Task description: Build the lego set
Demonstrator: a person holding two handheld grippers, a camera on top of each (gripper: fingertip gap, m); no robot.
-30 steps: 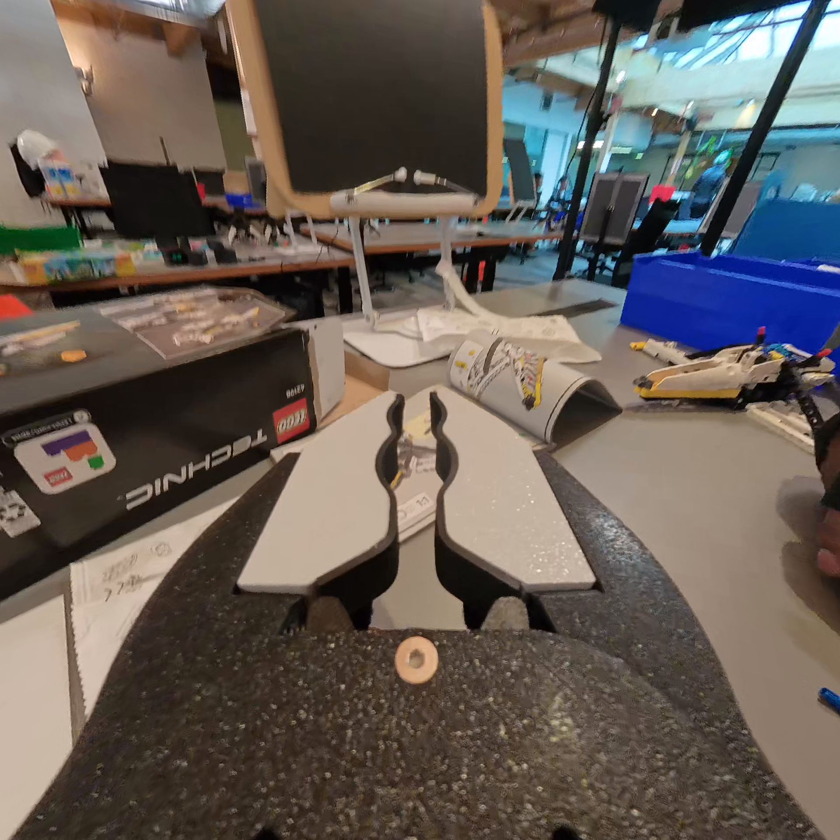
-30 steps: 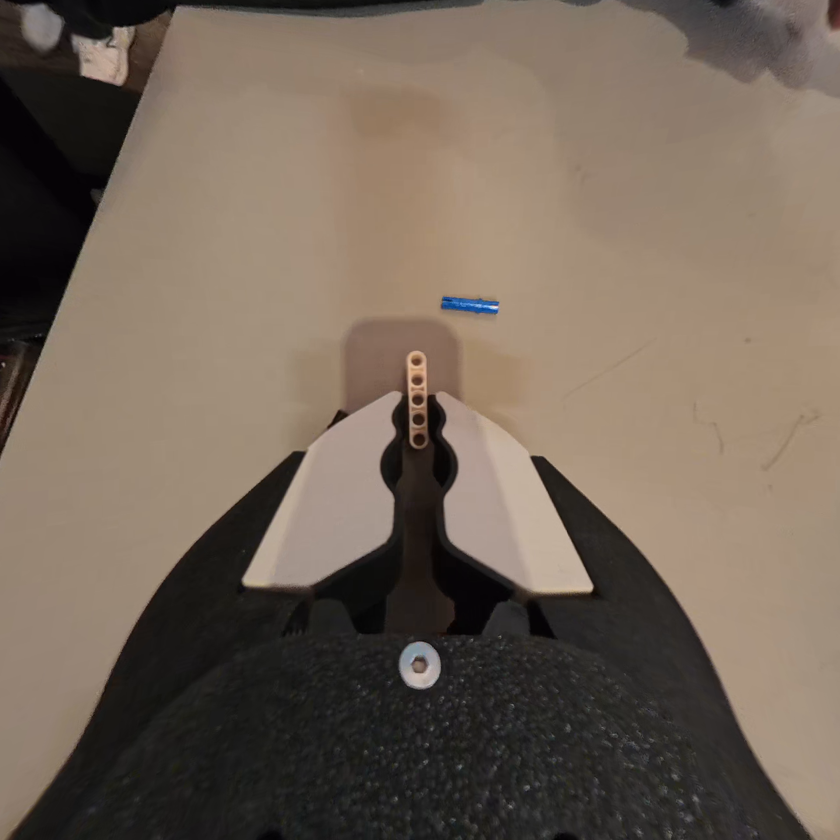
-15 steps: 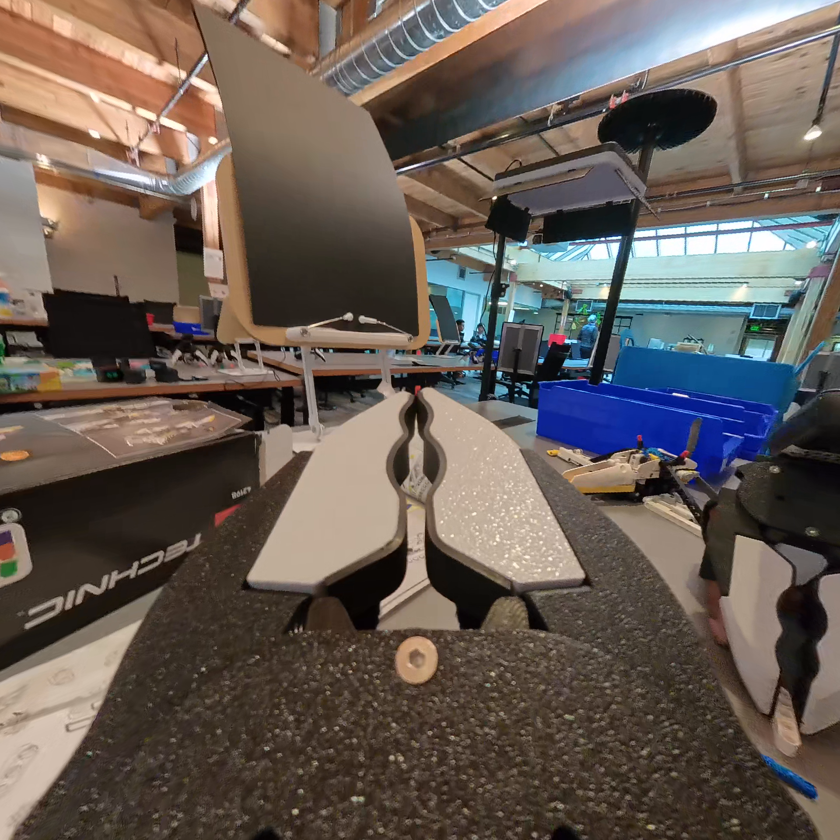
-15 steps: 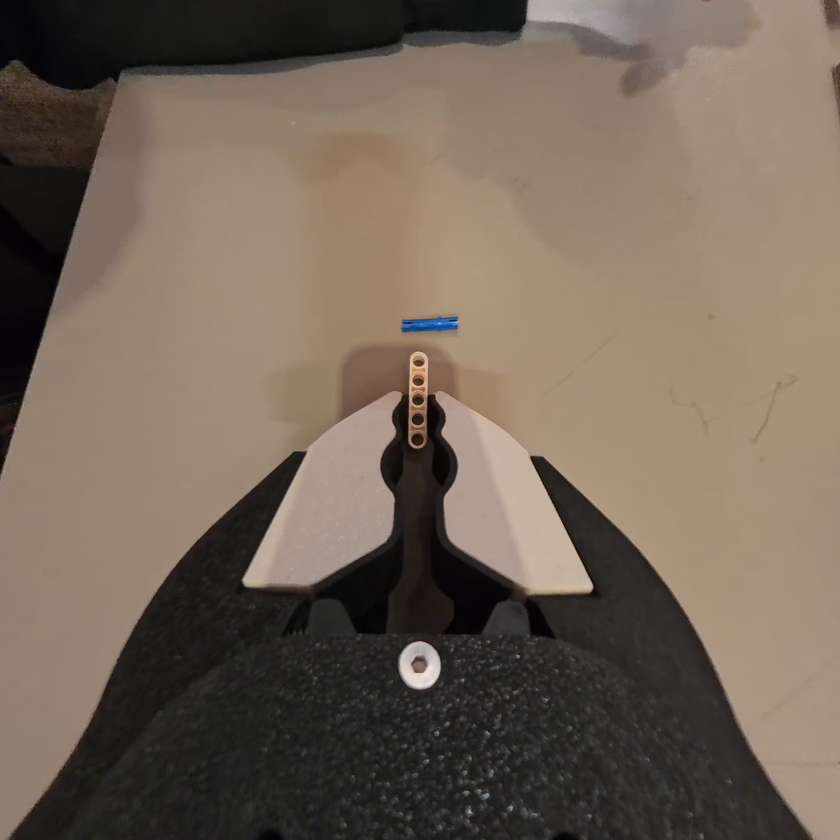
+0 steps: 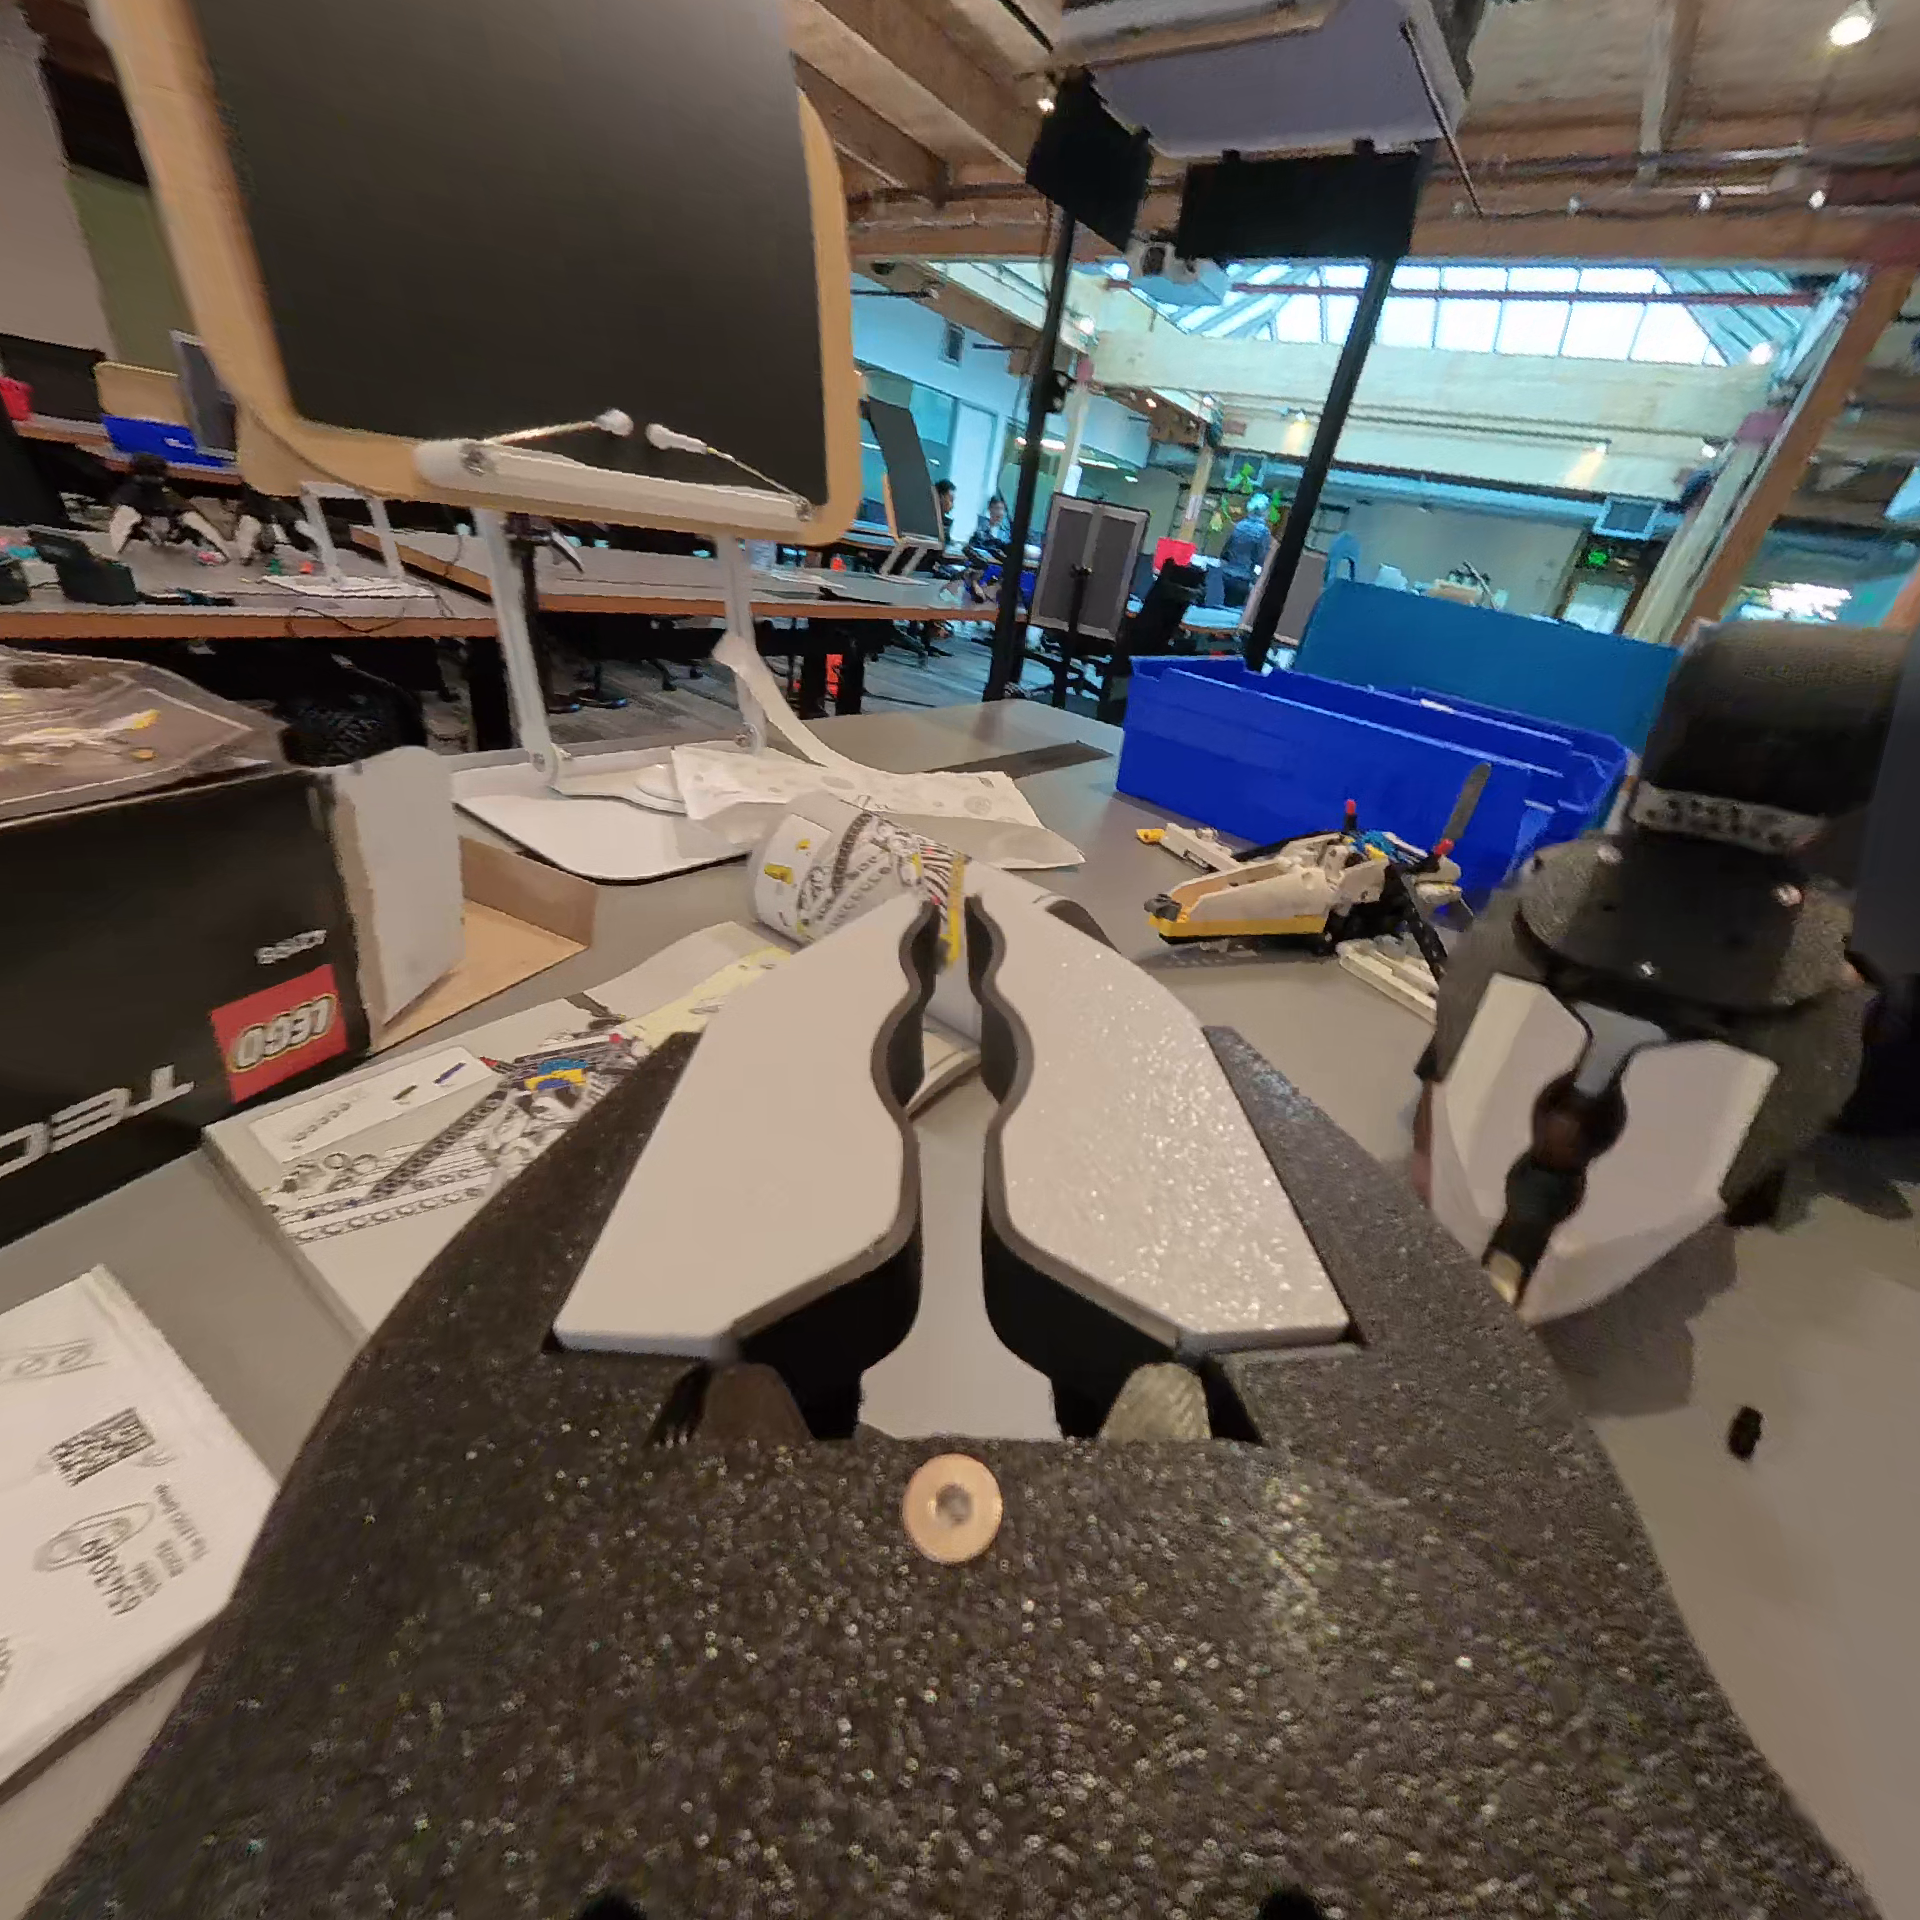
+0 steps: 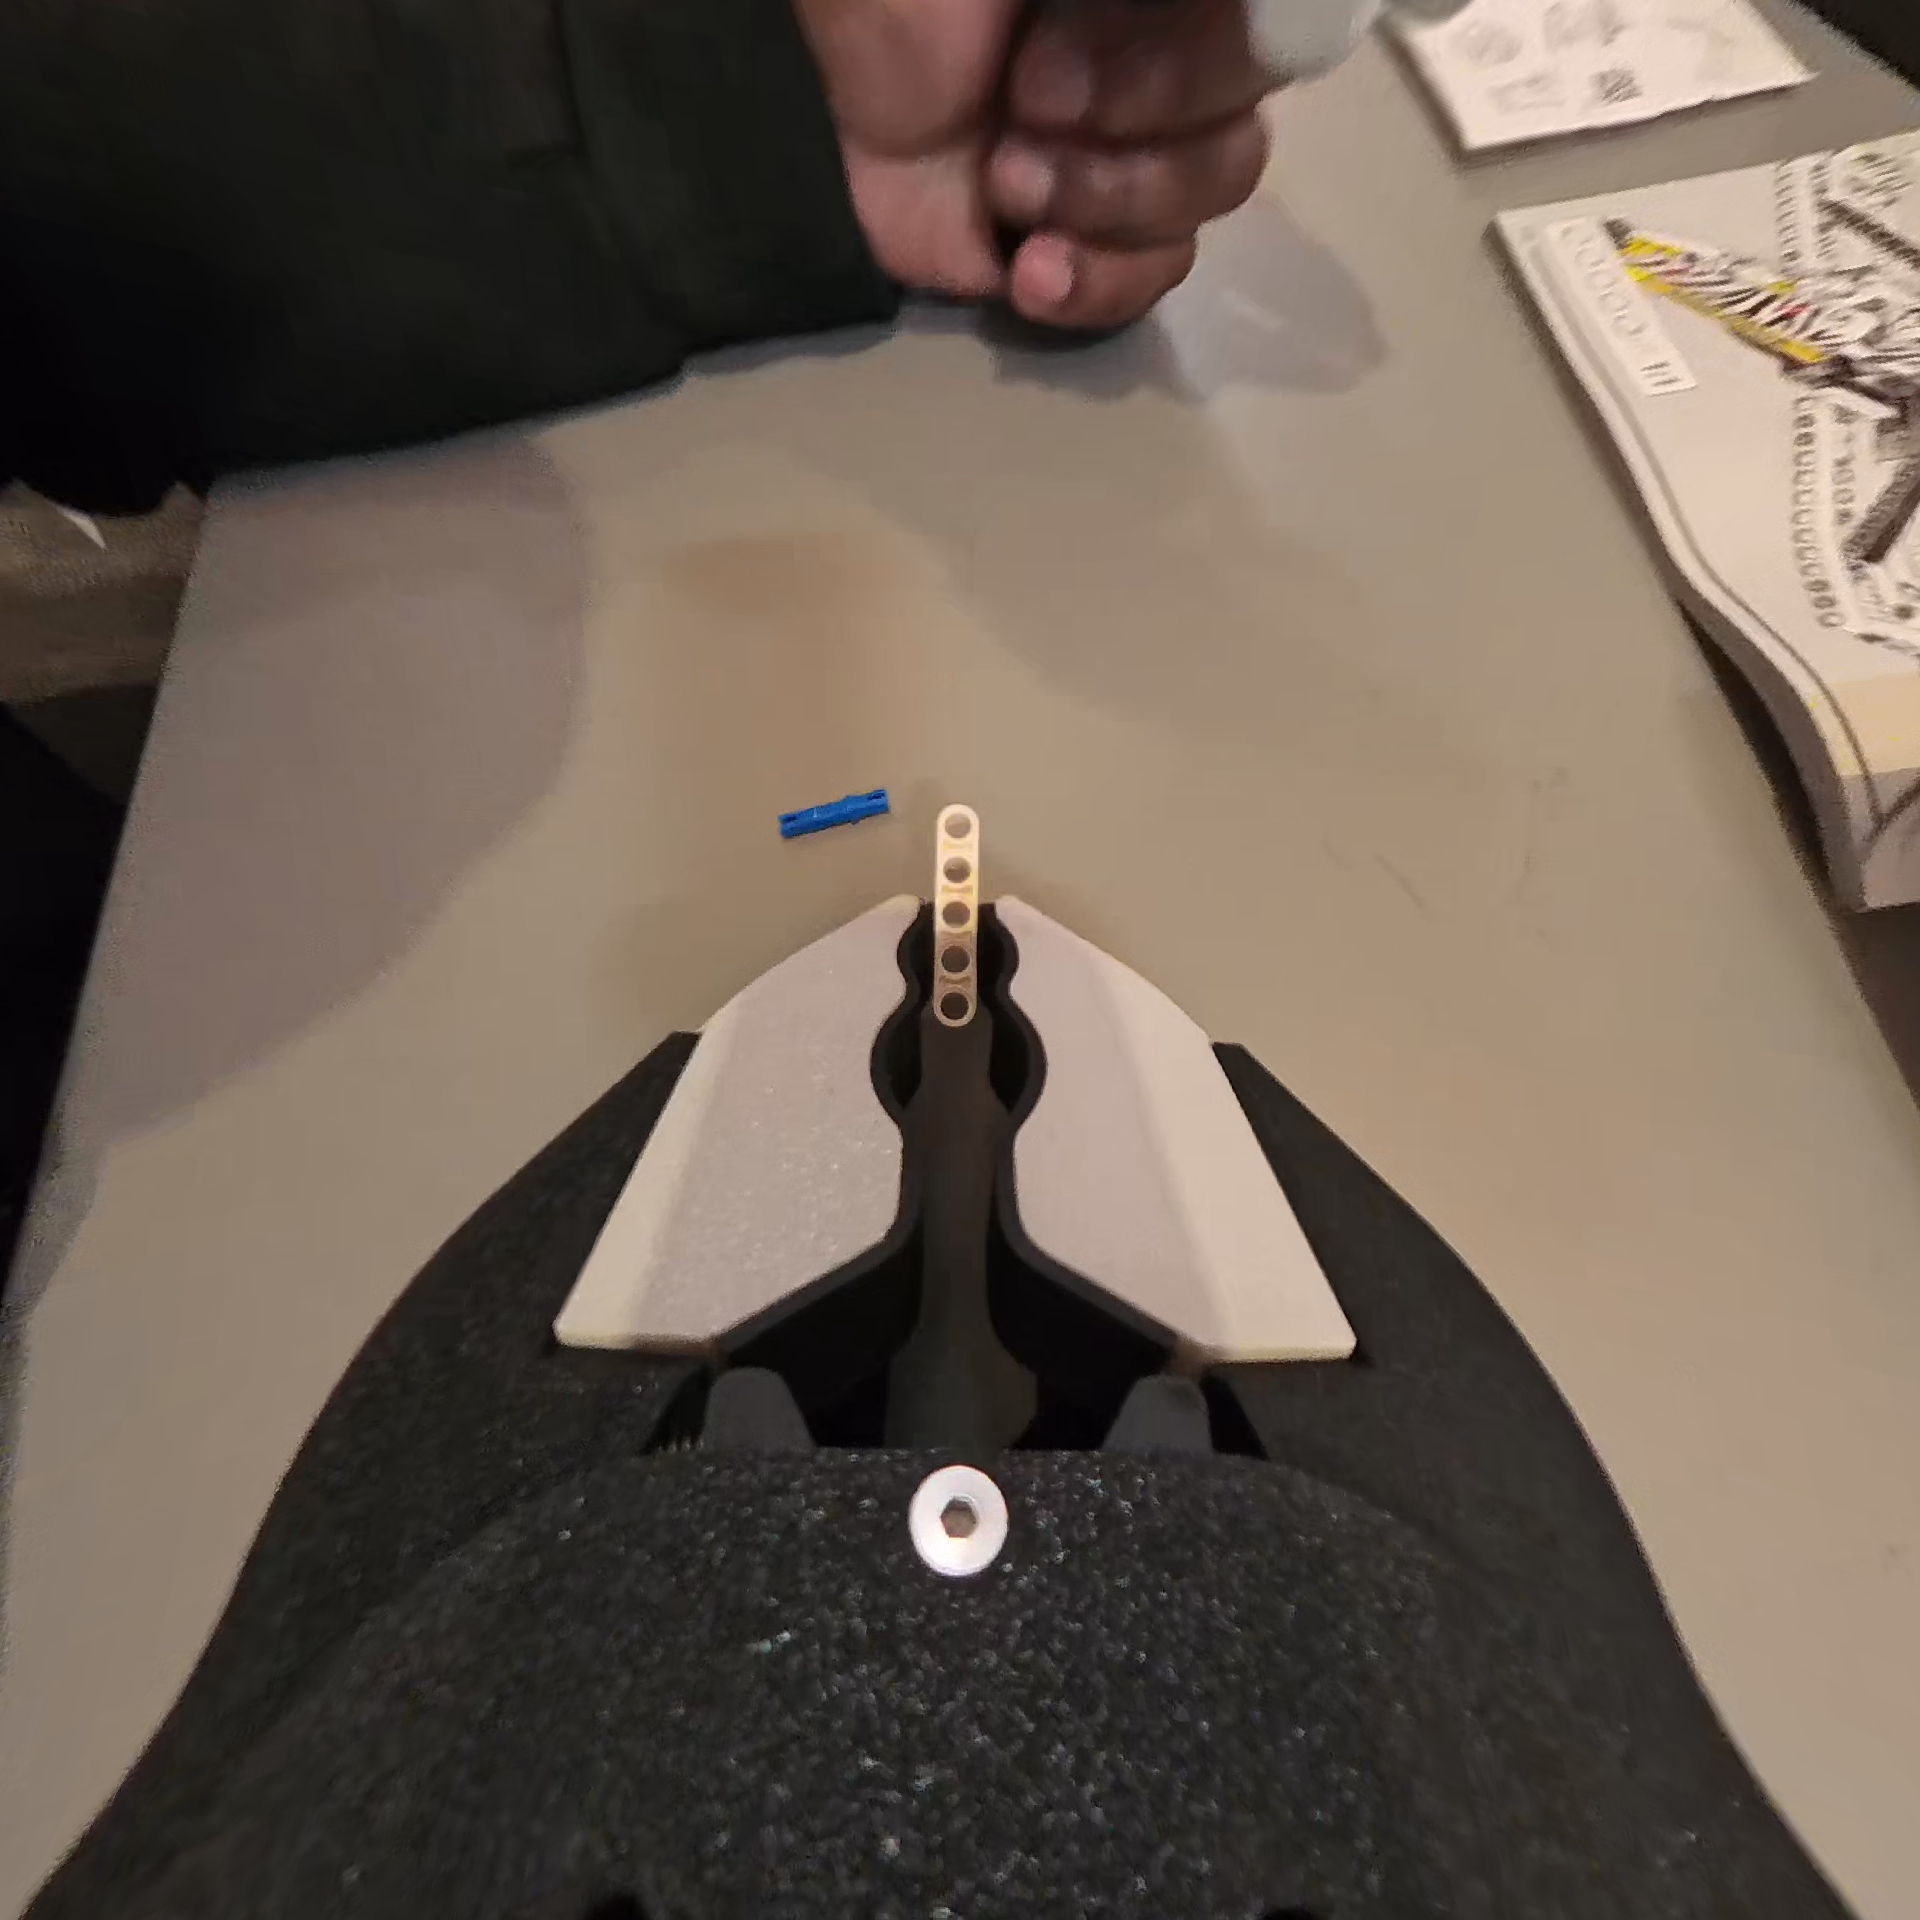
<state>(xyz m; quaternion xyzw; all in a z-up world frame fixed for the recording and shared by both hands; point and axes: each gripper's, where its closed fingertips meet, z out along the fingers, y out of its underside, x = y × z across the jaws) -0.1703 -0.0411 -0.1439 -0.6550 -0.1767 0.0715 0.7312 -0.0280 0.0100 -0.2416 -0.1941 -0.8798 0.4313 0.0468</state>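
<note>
My right hand-held gripper (image 6: 957, 909) is pinching a cream five-hole beam (image 6: 956, 914) over the surface (image 6: 1299, 675), blue pin (image 6: 833, 816) just beside. Left hand-held gripper (image 5: 945, 920) hangs narrowly open, nothing in it.

we see both grippers (image 5: 943, 914) (image 6: 958, 909) built alike: speckled black foam bodies, pale grey wavy-edged fingers, one round silver screw (image 6: 957, 1524); dark sleeve (image 6: 416, 208) behind.
</note>
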